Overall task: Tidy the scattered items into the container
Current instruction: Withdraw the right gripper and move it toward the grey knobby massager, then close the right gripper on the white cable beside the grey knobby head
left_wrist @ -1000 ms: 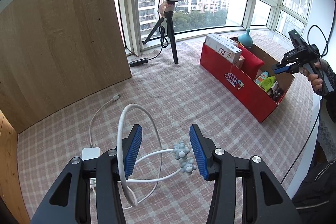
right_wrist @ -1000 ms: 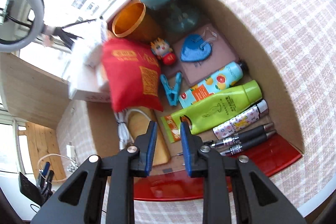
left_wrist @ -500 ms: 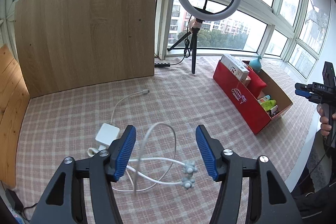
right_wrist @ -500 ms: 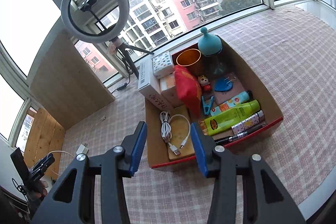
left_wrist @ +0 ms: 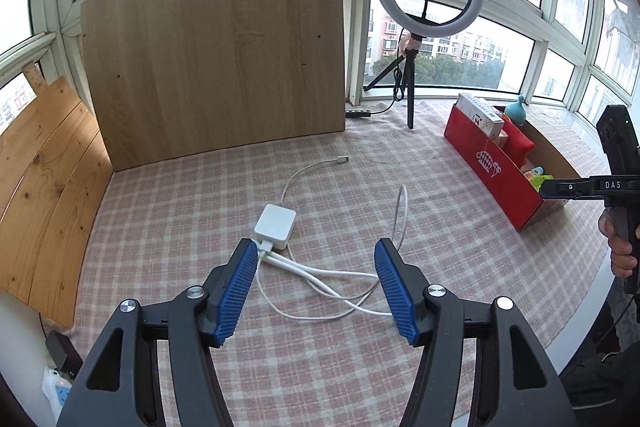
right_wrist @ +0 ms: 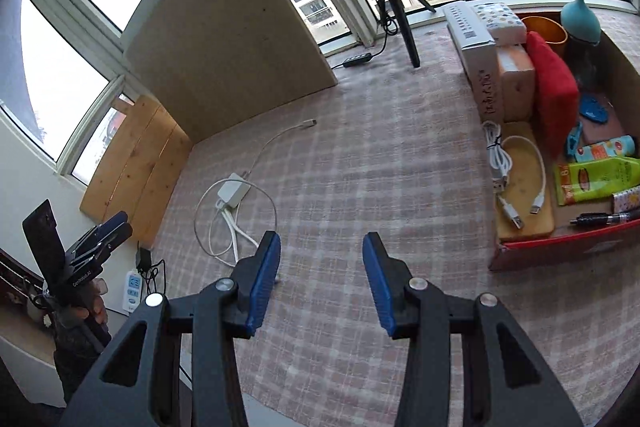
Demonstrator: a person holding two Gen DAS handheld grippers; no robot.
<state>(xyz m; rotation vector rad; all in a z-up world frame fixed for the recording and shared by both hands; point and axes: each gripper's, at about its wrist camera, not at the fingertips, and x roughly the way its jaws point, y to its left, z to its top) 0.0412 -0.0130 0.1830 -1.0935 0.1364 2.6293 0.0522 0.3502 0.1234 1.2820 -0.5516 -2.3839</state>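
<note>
While both jaws gape empty, right hand-held gripper (left_wrist: 560, 187) lettered "DAS", left hand-held gripper (left_wrist: 316, 287) above white charger (left_wrist: 276, 223), red box (left_wrist: 496, 167)

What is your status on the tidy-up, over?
Left gripper open, empty, above white charger and its cables. Right gripper open, empty, over bare cloth. Red box nearly full, charger outside it. Path clear.

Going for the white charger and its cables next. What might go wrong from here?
1. The charger trails several loose cables in loops; lifting the block alone would likely drag them, snagging the cloth or hanging outside the box.
2. The left gripper hangs open over the tangle; closing there could pinch one strand only.
3. The box looks nearly full, so the bundle may not settle in.
</note>
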